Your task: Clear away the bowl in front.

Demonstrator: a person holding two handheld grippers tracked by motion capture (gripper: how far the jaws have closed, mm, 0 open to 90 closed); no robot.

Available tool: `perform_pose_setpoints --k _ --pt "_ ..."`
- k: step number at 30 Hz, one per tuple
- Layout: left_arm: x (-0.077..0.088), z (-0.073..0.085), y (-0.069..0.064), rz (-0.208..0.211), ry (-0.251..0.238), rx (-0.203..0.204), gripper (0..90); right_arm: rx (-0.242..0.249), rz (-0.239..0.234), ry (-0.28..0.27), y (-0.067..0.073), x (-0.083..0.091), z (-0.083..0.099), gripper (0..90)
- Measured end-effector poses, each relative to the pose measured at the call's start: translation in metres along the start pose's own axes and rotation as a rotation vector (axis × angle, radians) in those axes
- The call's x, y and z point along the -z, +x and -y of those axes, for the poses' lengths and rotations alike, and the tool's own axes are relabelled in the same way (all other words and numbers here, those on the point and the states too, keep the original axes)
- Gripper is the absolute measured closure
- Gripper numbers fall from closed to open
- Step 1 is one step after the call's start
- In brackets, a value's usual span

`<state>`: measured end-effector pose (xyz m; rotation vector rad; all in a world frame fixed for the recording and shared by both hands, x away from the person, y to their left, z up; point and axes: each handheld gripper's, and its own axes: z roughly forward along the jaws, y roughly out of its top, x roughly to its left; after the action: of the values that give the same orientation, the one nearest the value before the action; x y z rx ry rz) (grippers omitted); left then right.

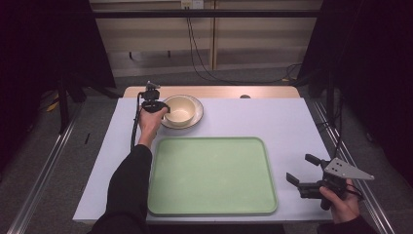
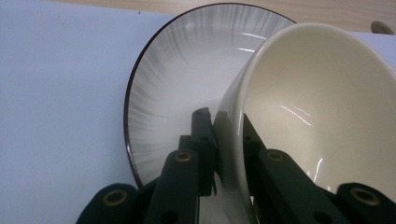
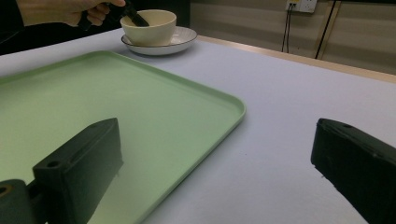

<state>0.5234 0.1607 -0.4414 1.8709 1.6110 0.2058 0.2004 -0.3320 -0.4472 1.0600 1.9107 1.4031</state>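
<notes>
The surface (image 1: 292, 122) spreads pale before me, and on its near half lies the green tray (image 1: 212, 175), flat and bare, its long axis running from 9 to 3 o'clock. Beyond the tray's far left corner, at about 11 o'clock from the tray's middle, sits the plate (image 1: 196, 117) with its dark rim and grey streaks, and the cream bowl (image 1: 179, 110) stands on it.

My left claw (image 1: 163, 108) is at the bowl's 9 o'clock side, pinching the bowl's wall: in the left gripper view one jaw stands outside the wall and the other inside, pressed against it, and the bowl (image 2: 317, 116) leans over the plate (image 2: 187, 84). So the bowl is already in my grip, and I judge that what matters next is the line from it to the tray, which lies toward 5 o'clock from the bowl, just beside the plate's near edge. A short lift and a pull back toward me should do it.

My right claw (image 1: 304, 170) hovers well apart, off the tray's right edge near 4 o'clock, jaws spread wide with nothing between them. The left is plainly the nearer one for this job.
</notes>
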Motion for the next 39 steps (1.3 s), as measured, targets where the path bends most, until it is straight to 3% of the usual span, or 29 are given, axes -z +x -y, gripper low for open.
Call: perform_pose_setpoints --k 5,11,23,39 --pt "0.008 0.000 0.007 0.015 -0.026 0.028 82.9 -0.001 0.001 0.000 0.001 0.000 0.000 1.4" --pt "0.015 -0.001 0.009 0.009 -0.045 0.009 82.5 0.006 -0.005 -0.001 0.001 0.000 0.000 1.4" --pt "0.025 -0.002 0.009 0.035 -0.068 0.024 82.5 0.010 -0.010 -0.022 0.000 0.001 -0.001 0.9" --pt "0.042 0.003 0.008 0.081 -0.079 -0.005 82.7 0.018 -0.018 -0.022 0.001 0.001 -0.001 0.6"
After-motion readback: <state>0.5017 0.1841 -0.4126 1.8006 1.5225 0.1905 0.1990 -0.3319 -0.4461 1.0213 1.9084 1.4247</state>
